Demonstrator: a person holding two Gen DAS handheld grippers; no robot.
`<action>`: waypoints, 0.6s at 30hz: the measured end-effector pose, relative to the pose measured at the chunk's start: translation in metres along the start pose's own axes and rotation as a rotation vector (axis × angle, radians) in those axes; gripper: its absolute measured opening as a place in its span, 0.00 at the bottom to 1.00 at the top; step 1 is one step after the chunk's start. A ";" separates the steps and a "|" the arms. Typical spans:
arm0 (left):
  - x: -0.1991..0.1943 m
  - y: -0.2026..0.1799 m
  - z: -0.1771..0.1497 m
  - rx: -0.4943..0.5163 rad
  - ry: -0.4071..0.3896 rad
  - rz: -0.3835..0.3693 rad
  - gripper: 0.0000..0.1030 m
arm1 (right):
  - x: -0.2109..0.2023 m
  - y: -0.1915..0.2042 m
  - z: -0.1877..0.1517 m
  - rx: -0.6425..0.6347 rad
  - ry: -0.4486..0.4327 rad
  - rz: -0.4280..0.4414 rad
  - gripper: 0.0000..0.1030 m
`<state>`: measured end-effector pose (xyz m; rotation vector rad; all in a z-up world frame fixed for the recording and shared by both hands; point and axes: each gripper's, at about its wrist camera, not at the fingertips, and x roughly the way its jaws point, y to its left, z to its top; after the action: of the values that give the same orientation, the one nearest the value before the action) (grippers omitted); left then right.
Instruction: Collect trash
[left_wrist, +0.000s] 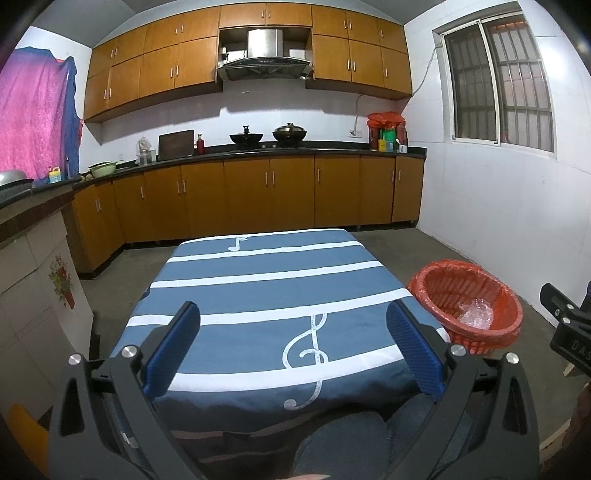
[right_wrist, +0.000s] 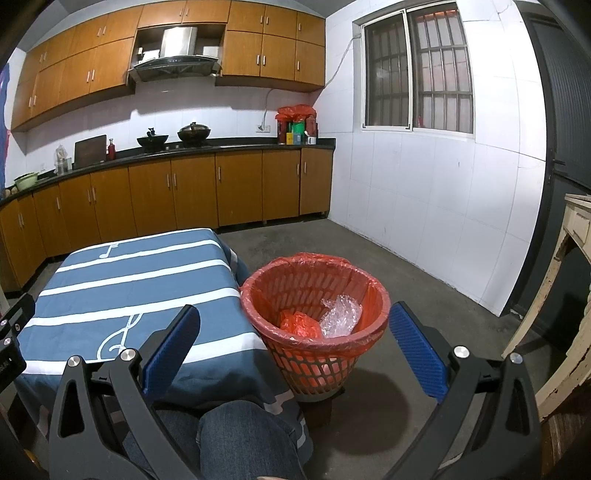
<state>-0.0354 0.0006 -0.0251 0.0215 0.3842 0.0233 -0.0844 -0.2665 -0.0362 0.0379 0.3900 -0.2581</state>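
Note:
A red mesh trash basket (right_wrist: 314, 354) lined with a red plastic bag stands on the floor to the right of the table. Inside it lie a crumpled clear bubble wrap piece (right_wrist: 340, 314) and a crumpled red bag (right_wrist: 299, 325). The basket (left_wrist: 465, 310) also shows in the left wrist view with the clear wrap (left_wrist: 476, 314) in it. My left gripper (left_wrist: 291, 321) is open and empty above the table's near edge. My right gripper (right_wrist: 295, 325) is open and empty, held above and in front of the basket. The blue striped tablecloth (left_wrist: 258, 295) shows no loose trash.
The table with the music-note cloth (right_wrist: 122, 295) fills the front left. Wooden kitchen cabinets (left_wrist: 258, 192) and a dark counter with woks run along the far wall. A worn cream table (right_wrist: 569, 280) stands at the right. The person's denim knee (right_wrist: 243, 435) sits below the grippers.

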 end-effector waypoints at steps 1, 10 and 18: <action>0.000 0.000 0.000 0.000 0.000 -0.001 0.96 | 0.000 0.000 0.000 0.000 0.000 0.000 0.98; -0.002 -0.003 0.000 0.000 -0.001 -0.004 0.96 | 0.001 -0.001 -0.001 0.005 0.004 -0.002 0.98; -0.002 -0.004 0.001 0.000 -0.001 -0.005 0.96 | 0.001 -0.002 -0.002 0.008 0.003 -0.004 0.98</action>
<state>-0.0366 -0.0031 -0.0241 0.0205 0.3829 0.0188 -0.0845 -0.2689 -0.0386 0.0453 0.3919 -0.2634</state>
